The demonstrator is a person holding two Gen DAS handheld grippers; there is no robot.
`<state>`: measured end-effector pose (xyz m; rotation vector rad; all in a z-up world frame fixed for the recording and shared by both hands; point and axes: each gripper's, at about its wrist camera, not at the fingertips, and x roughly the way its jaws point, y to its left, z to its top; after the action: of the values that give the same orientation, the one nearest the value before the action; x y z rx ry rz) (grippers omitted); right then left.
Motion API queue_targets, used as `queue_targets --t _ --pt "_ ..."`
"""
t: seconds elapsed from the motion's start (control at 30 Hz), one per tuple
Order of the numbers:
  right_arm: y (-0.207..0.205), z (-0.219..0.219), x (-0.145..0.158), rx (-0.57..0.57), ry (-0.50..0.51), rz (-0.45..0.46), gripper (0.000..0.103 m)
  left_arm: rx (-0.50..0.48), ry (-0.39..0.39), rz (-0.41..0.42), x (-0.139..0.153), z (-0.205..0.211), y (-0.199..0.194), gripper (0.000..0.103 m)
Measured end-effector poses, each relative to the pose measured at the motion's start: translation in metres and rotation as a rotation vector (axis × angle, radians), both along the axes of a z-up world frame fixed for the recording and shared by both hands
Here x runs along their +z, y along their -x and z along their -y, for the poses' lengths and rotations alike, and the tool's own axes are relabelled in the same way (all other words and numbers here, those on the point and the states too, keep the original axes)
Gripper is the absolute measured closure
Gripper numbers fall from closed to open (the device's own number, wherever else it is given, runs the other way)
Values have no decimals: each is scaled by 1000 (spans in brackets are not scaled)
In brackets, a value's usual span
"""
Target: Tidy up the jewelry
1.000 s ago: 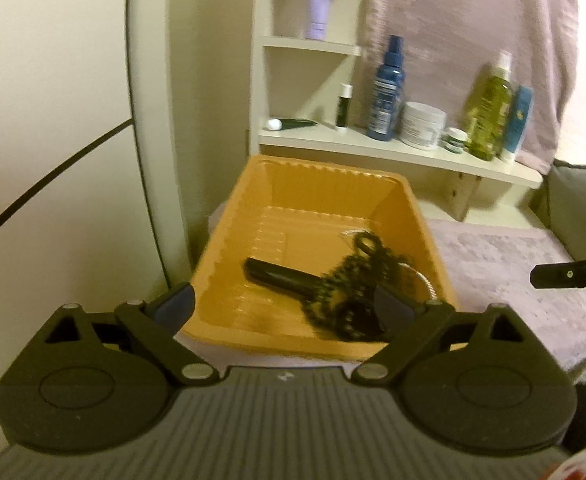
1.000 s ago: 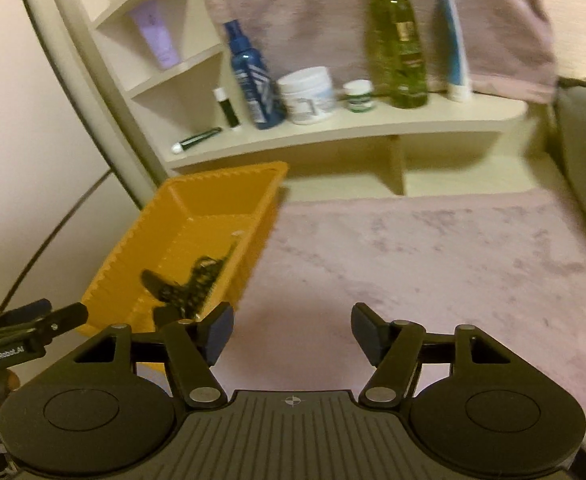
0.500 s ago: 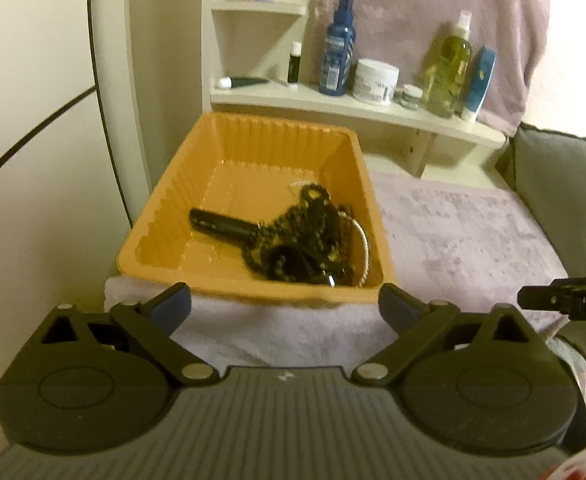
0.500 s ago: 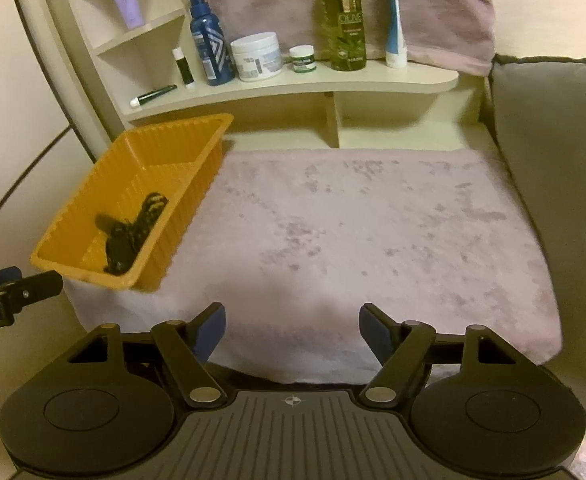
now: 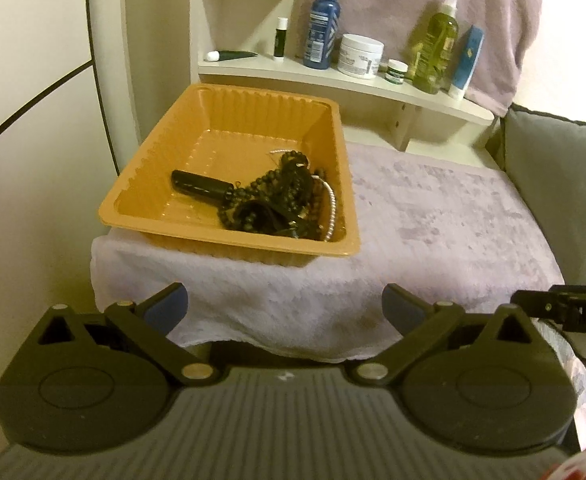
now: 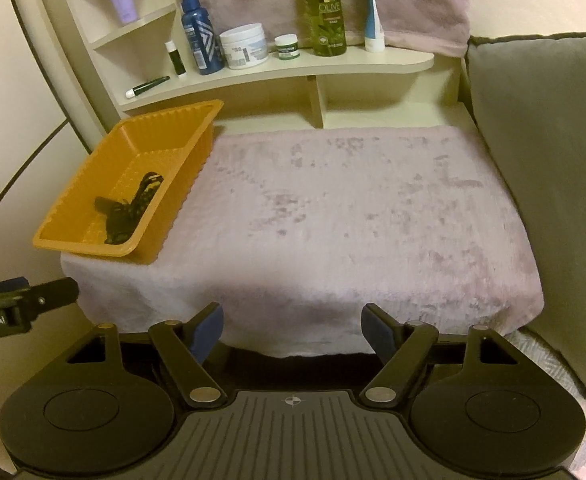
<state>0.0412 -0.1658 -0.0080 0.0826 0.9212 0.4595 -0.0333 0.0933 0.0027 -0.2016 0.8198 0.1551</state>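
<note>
We held the left gripper (image 5: 285, 306) and right gripper (image 6: 291, 326) wide and empty, jaws just opening, the orange tray (image 5: 153, 148) of black bead necklaces (image 5: 277, 196) well ahead of the left one.

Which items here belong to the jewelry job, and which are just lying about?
Job:
- orange ribbed plastic tray
- tangle of black bead necklaces
- white pearl-like strand
- black stick-shaped case

Lying about:
- blue spray bottle
- white cream jar
- green oil bottle
- pale pink fuzzy cloth
</note>
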Motion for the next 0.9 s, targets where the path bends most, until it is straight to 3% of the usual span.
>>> queue_targets --t 0.9 --pt "7 -1 -6 21 -13 -1 27 -47 -58 -9 -1 31 -4 1"
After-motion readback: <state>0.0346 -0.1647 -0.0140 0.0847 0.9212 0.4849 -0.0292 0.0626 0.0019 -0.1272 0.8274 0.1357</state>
